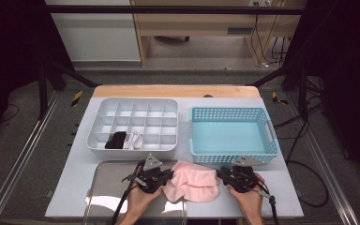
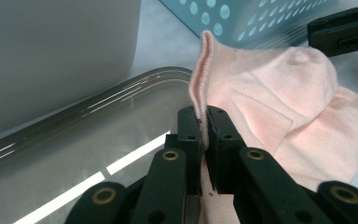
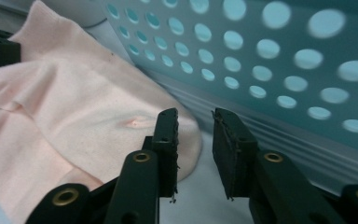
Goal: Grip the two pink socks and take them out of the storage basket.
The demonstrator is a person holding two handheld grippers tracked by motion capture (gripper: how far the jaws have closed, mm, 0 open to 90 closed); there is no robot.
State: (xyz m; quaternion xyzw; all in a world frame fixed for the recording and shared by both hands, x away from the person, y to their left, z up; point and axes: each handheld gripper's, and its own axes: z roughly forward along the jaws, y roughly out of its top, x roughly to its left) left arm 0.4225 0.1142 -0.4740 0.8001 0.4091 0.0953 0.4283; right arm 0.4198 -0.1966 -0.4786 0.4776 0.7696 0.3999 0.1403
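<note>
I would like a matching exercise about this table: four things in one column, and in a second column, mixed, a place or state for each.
Things:
1. pink sock
2. blue basket
3. black sock
4. right gripper

Places or states:
A. lies in a compartment of the white divider tray
B. jaws apart, nothing between them
C. its edge is pinched by the left gripper
D. stands at the right of the table, nothing inside

Pairs: 1-C, 2-D, 3-A, 4-B

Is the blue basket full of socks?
No, the blue basket has nothing in it; the pink sock lies on the table in front of it.
</note>
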